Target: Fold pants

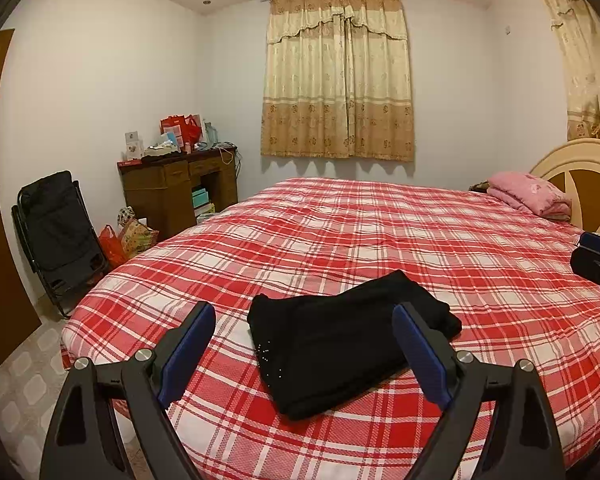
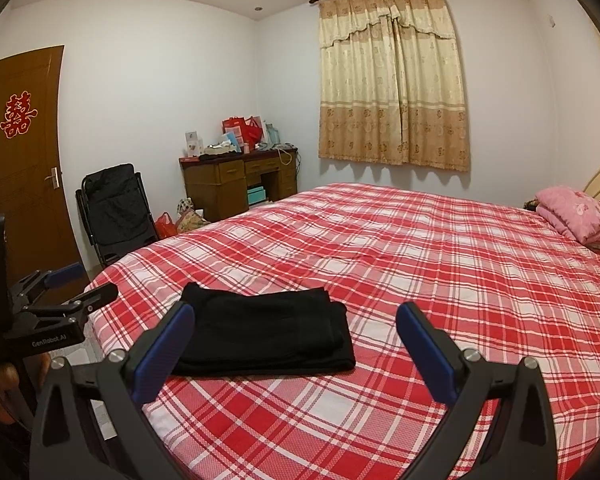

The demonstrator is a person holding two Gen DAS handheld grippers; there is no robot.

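Looking along both grippers, I see the black pants (image 1: 340, 332) folded into a compact rectangle near the foot corner of the bed (image 1: 440, 248), lying flat on the red-and-white plaid cover. Their near edge sits back from the mattress edge, with plaid showing on all sides. Past them the cover runs bare toward the pink folded blanket (image 1: 530, 194) by the headboard (image 1: 580, 160), so I have wide open room ahead and to the right. To the left the bed drops off toward a black folding chair (image 1: 60, 236), bags on the floor, a cluttered wooden desk (image 1: 176, 188) and a brown door (image 2: 24, 152).

My left gripper (image 1: 304, 320) has its blue pads spread wide, empty, framing the pants in its own view but clear of the cloth. My right gripper (image 2: 296, 320) is likewise spread wide and holds nothing; the pants lie toward its left pad, and I cannot tell whether that pad touches them.
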